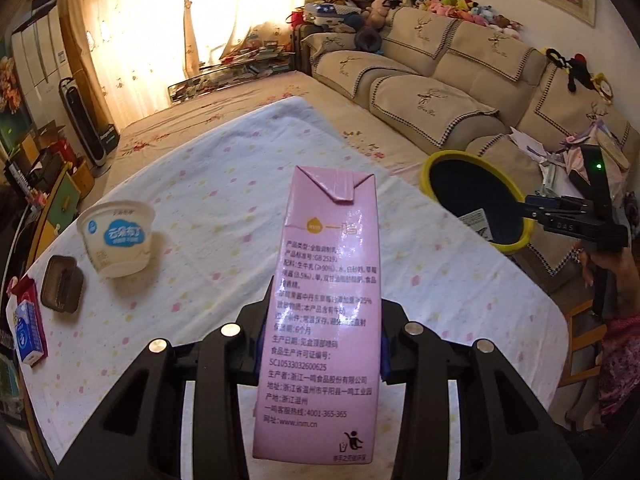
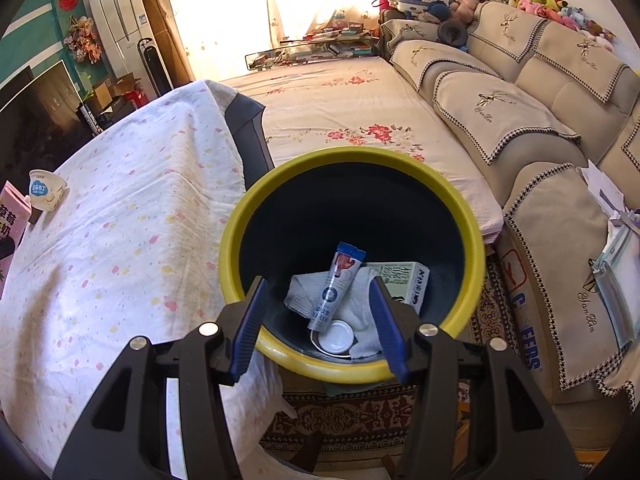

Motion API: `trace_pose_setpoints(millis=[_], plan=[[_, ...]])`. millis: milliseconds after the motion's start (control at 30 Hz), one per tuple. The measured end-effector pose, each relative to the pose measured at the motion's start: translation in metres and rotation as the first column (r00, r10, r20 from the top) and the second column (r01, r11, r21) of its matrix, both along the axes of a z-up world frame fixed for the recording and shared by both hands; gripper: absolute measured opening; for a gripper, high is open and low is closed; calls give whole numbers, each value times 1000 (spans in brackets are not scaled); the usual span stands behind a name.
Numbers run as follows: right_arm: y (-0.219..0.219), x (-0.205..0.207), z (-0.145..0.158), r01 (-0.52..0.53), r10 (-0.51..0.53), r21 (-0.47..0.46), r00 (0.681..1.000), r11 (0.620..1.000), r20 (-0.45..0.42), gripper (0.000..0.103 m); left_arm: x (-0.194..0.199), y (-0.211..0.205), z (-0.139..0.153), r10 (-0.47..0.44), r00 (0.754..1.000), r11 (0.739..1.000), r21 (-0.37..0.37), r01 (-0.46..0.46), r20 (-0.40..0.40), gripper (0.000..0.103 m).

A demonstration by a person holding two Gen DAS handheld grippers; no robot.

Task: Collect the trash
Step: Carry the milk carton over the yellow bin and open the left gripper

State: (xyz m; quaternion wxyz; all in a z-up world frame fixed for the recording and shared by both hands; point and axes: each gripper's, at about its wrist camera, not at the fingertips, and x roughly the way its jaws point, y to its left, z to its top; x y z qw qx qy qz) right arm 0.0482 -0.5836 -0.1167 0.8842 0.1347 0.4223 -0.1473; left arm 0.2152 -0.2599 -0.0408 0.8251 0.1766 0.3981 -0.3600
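While the pink carton fills the left view, much of the table behind it goes unseen.
Left gripper [image 1: 322, 344]: clamped on the pink carton [image 1: 320, 304]; its blue pads are almost wholly covered by the carton's sides, only thin slivers showing.
Pink carton: upright between the fingers, printed back panel facing the camera, folded top ahead of the tool, lifted above the tablecloth [image 1: 208, 208].
Yogurt cup [image 1: 118, 236]: ahead and to the left of the left gripper, standing on the cloth; its inside cannot be seen.
Brown tray [image 1: 62, 284]: just left of the cup, contents too dark to tell.
Blue tissue pack [image 1: 28, 332]: far left, partly cut off by the view's edge.
Right gripper [image 2: 320, 320]: fingers apart, nothing between them, hovering over the near rim of the bin [image 2: 248, 216].
Bin: yellow-rimmed, dark inside, directly ahead of the right gripper, beside the table edge; its base is hidden.
Bin contents: a tube [image 2: 336, 284], a white cloth [image 2: 300, 292], a round lid [image 2: 336, 336] and a carton [image 2: 404, 280], the last half covered.
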Motion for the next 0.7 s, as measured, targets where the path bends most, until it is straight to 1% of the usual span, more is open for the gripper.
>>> trace_pose_setpoints(millis=[200,367,533,700], plan=[[-17,-28,7,47,-46,-27,999,999,28,50,-27,-71,13,-137,991,991,-11,137,8,39],[-37,-54,11,105,-103,-52,994,993,48,50,-37,-142,12,-237,971,971,-5,237,-7,39],[-57,-74,8,149,-147,-39,988,988,54,50,-37,-212,-1,-306,951,952,5,306,-44,39],[-74,-85,3,176,-175,-27,983,984,48,50,-31,-275,-24,-337,938,940,35,340,-80,39]])
